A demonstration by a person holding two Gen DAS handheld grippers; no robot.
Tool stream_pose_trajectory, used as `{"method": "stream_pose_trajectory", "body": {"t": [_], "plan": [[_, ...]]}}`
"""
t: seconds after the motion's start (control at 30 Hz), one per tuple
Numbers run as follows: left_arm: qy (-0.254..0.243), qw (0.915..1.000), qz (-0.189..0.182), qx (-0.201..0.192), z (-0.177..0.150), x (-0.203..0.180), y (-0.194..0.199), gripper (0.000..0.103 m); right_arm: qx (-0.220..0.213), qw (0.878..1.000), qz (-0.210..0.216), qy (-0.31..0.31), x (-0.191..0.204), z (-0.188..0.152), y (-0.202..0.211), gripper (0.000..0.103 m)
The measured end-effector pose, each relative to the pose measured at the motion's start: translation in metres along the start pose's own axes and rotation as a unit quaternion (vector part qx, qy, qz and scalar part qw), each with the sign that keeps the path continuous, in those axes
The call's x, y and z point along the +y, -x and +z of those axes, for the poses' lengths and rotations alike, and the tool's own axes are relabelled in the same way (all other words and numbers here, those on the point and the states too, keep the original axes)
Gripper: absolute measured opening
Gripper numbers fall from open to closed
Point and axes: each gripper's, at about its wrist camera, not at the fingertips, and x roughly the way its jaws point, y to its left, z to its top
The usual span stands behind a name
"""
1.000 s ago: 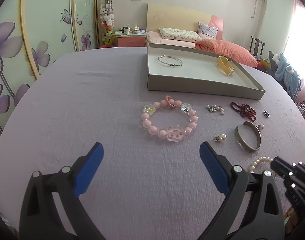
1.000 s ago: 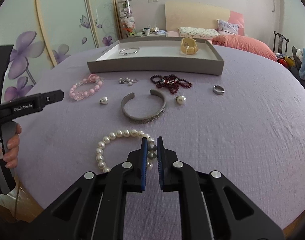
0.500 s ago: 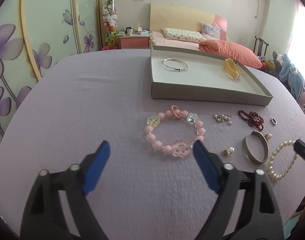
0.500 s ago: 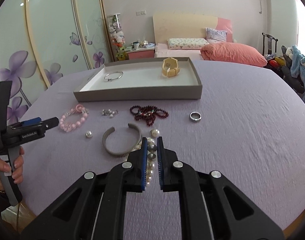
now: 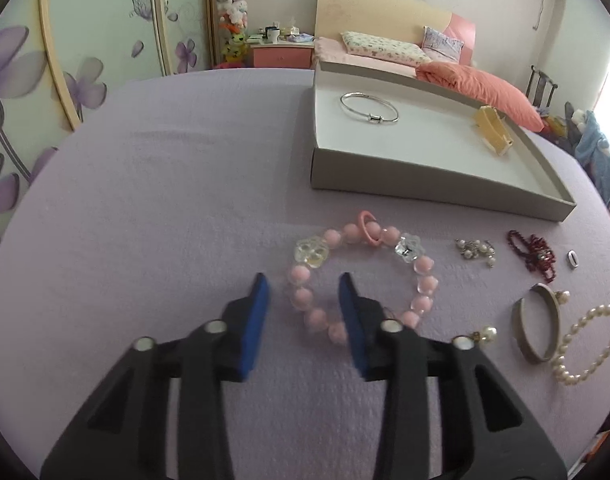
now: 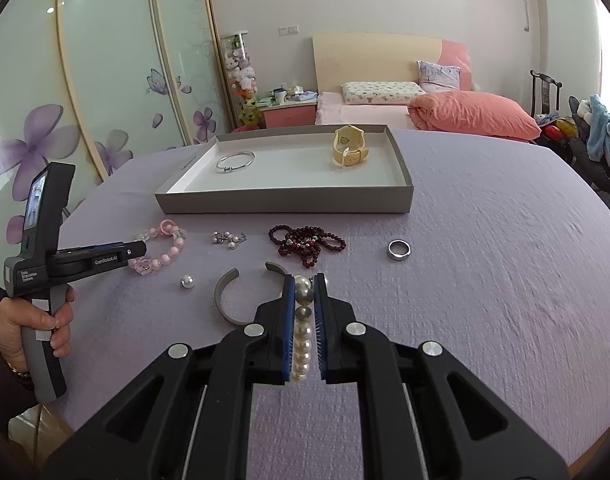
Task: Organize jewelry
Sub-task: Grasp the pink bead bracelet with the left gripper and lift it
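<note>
My right gripper (image 6: 303, 284) is shut on a white pearl bracelet (image 6: 302, 332), held above the lilac tablecloth; the bracelet also shows in the left wrist view (image 5: 585, 340). My left gripper (image 5: 303, 284) is half closed, its blue pads straddling the near side of a pink bead bracelet (image 5: 365, 276) that lies on the cloth; it also shows in the right wrist view (image 6: 161, 248). A grey tray (image 6: 285, 202) at the back holds a thin silver bangle (image 6: 235, 161) and a yellow watch (image 6: 348, 147).
On the cloth lie a grey cuff bangle (image 6: 225, 300), a dark red bead strand (image 6: 305, 240), a silver ring (image 6: 399, 249), a small earring cluster (image 6: 229, 238) and a pearl stud (image 6: 187, 281). A bed stands behind the table.
My left gripper has moved forward onto the pink bracelet and its jaws have narrowed around it. My right gripper has lifted the pearl bracelet off the cloth and risen.
</note>
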Motion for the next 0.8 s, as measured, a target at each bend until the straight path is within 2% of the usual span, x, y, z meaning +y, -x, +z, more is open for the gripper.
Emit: {"method": "stream_pose_trajectory", "body": {"t": [0.03, 0.13, 0.3, 0.53, 0.8], "plan": [[-0.003, 1.0, -0.002, 0.0, 0.0, -0.001, 0.0, 0.019, 0.0, 1.0, 0.001, 0.0, 0.0, 0.001, 0.0, 0.009], [-0.007, 1.0, -0.005, 0.0, 0.0, -0.001, 0.001, 0.013, -0.001, 1.0, 0.004, 0.001, 0.001, 0.002, 0.001, 0.01], [-0.019, 0.9998, -0.007, -0.005, -0.001, -0.003, 0.005, 0.013, -0.009, 1.0, 0.008, 0.005, 0.005, 0.006, 0.006, 0.01], [-0.042, 0.9974, -0.025, -0.053, 0.005, -0.007, 0.04, 0.013, -0.028, 0.999, 0.01, 0.011, 0.008, 0.019, 0.017, 0.01], [-0.052, 0.9934, -0.05, -0.089, 0.012, -0.013, 0.078, 0.013, -0.044, 0.999, 0.01, 0.023, 0.016, 0.037, 0.02, 0.01]]}}
